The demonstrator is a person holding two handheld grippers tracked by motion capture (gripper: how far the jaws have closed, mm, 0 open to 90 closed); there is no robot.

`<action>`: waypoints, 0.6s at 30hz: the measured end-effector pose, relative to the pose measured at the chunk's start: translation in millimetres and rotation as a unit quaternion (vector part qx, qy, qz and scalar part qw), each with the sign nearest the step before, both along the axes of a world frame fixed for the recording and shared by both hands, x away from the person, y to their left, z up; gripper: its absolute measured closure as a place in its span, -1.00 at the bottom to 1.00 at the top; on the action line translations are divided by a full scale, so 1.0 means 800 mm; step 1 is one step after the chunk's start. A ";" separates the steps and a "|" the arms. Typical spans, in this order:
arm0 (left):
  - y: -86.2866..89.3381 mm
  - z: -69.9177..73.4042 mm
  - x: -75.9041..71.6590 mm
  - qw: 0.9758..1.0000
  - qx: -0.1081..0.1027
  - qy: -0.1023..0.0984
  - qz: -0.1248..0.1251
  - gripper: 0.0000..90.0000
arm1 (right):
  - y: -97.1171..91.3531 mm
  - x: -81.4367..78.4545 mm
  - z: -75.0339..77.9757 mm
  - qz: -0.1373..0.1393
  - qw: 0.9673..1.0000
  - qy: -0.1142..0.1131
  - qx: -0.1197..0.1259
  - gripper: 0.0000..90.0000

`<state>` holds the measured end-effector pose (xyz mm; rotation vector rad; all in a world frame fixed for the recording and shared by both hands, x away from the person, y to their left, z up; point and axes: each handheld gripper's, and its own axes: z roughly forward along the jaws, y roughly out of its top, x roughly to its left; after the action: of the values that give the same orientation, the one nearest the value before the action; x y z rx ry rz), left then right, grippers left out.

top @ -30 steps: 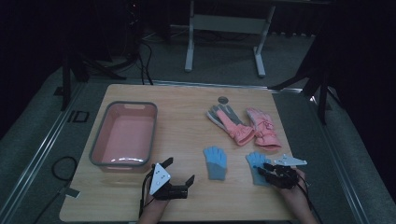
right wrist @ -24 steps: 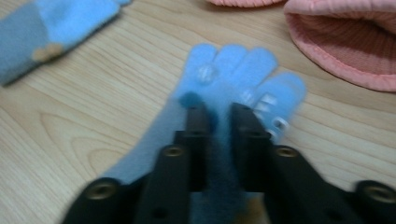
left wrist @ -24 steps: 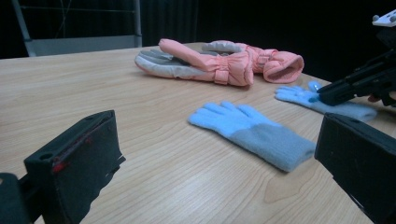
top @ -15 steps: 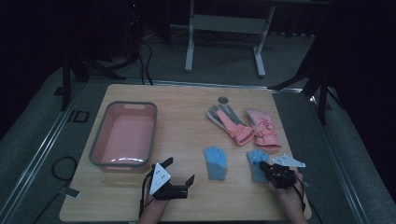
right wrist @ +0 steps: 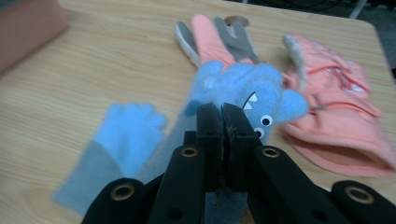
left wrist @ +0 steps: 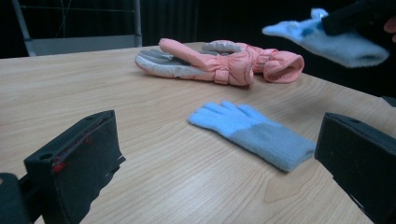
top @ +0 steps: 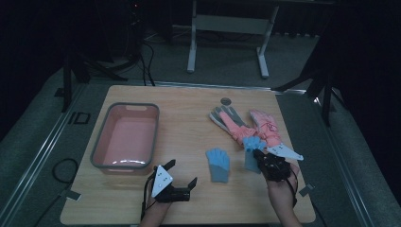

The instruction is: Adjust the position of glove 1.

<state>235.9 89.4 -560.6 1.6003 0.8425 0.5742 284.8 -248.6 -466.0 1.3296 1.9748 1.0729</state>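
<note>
Basin left on table, flat glove centre, glove pair behind right

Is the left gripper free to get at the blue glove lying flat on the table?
Probably yes. The left gripper is open and holds nothing, and bare table lies between it and the flat blue glove.

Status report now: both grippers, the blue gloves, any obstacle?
Right gripper shut on one blue glove, lifted off the table. Left gripper open, holding nothing. Second blue glove lies flat. Nothing in the way.
</note>
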 end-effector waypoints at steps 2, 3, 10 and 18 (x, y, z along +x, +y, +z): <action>0.000 0.000 0.000 1.000 -0.001 0.000 0.000 -0.99 | 0.012 0.000 0.004 0.008 1.000 0.000 0.010 0.92; 0.000 0.000 0.000 1.000 -0.002 0.000 0.000 -0.99 | 0.019 -0.001 0.005 0.012 1.000 -0.002 0.007 0.92; 0.001 0.000 0.000 1.000 -0.001 0.000 -0.001 -0.99 | 0.060 0.001 0.000 0.078 0.997 0.007 0.010 0.92; 0.001 0.000 0.000 1.000 -0.003 0.000 -0.001 -0.99 | 0.090 0.008 -0.018 0.116 0.993 0.025 0.009 0.92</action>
<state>235.8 89.8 -560.8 1.5952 0.8415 0.5700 291.3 -176.7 -480.4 1.1655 2.2033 1.1746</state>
